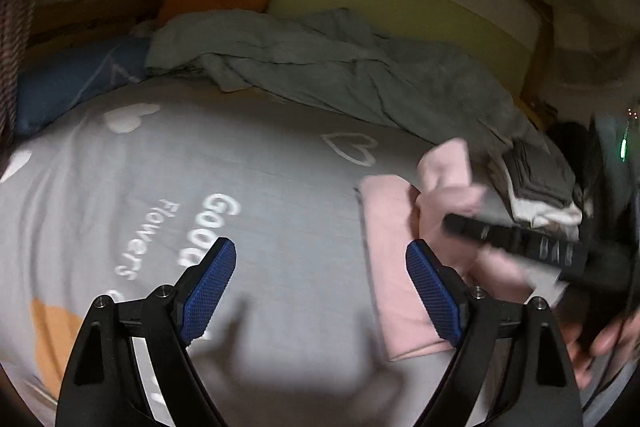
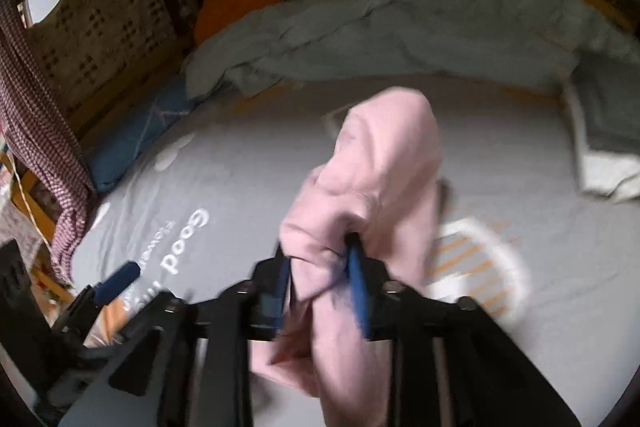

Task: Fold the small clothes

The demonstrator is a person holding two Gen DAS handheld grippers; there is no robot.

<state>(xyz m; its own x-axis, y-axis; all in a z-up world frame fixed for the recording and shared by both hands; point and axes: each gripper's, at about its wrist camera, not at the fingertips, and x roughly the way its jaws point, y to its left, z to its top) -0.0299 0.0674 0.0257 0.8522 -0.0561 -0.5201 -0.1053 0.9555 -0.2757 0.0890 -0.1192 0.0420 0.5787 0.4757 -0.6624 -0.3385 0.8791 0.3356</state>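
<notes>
The right gripper (image 2: 320, 283) pinches a bunched pink garment (image 2: 376, 179) at lower centre, lifting it clear for folding. The left gripper (image 1: 320, 291), jaws spread and empty, hovers over the grey bedsheet (image 1: 248, 163).

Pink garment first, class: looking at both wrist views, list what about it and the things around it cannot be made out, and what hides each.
- Pink garment, right wrist view: motion blur hides what kind of clothing it is; its lower part is behind the right gripper.
- Folded stack, left wrist view: blurred, partly behind the gripper's black finger; pieces uncountable.
- Printed words on the sheet: lower lines hidden behind the left gripper.
</notes>
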